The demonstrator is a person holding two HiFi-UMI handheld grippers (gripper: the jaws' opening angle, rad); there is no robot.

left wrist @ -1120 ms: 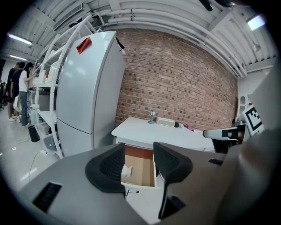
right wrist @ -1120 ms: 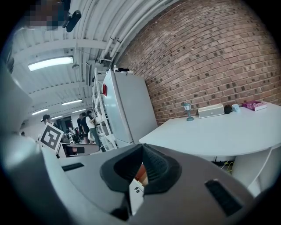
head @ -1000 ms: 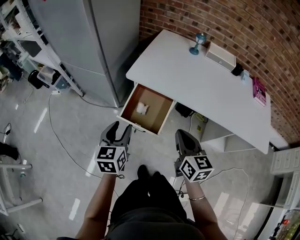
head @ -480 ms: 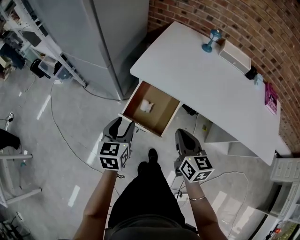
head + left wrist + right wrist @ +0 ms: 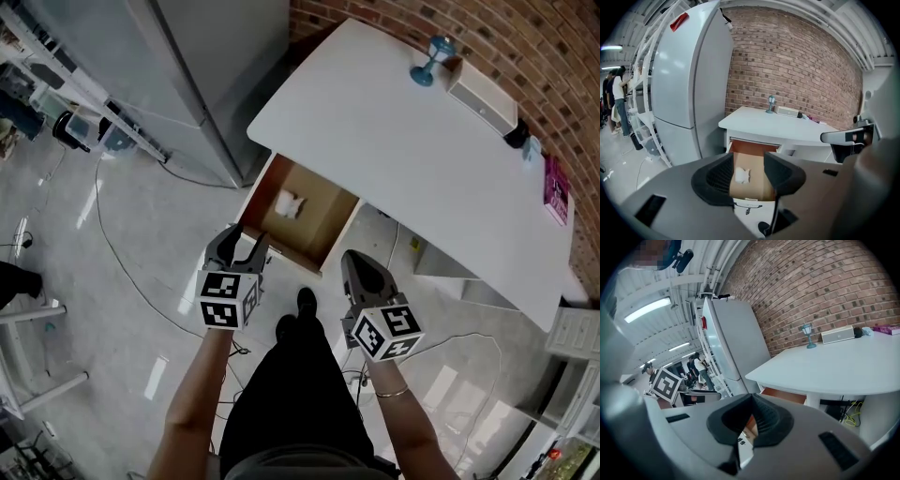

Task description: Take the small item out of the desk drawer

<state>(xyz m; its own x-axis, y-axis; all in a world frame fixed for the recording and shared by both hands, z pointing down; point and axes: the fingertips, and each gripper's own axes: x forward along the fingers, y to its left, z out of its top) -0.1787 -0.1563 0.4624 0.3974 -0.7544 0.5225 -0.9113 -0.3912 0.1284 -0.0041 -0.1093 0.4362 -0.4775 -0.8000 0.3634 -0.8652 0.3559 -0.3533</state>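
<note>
The desk drawer (image 5: pixel 317 214) stands pulled out from under the white desk (image 5: pixel 403 141), and its wooden floor shows. A small white crumpled item (image 5: pixel 288 203) lies in its left half. My left gripper (image 5: pixel 239 247) hovers just in front of the drawer's front panel, jaws open and empty. In the left gripper view, the item (image 5: pixel 741 175) and the drawer (image 5: pixel 754 157) show between the parted jaws of that gripper (image 5: pixel 749 174). My right gripper (image 5: pixel 354 266) hangs to the right of the drawer's front corner, shut on nothing. The tips of the right gripper (image 5: pixel 751 401) meet in its own view.
A tall grey fridge (image 5: pixel 187 66) stands left of the desk, against a brick wall (image 5: pixel 525 47). On the desk's far side are a blue lamp (image 5: pixel 427 61), a white box (image 5: pixel 483 98) and a pink book (image 5: pixel 555 187). Cables (image 5: pixel 122 272) trail over the floor.
The drawer and desk have come nearer in the head view. My left gripper now sits closer to the drawer's front panel. Both grippers keep the same jaw state.
</note>
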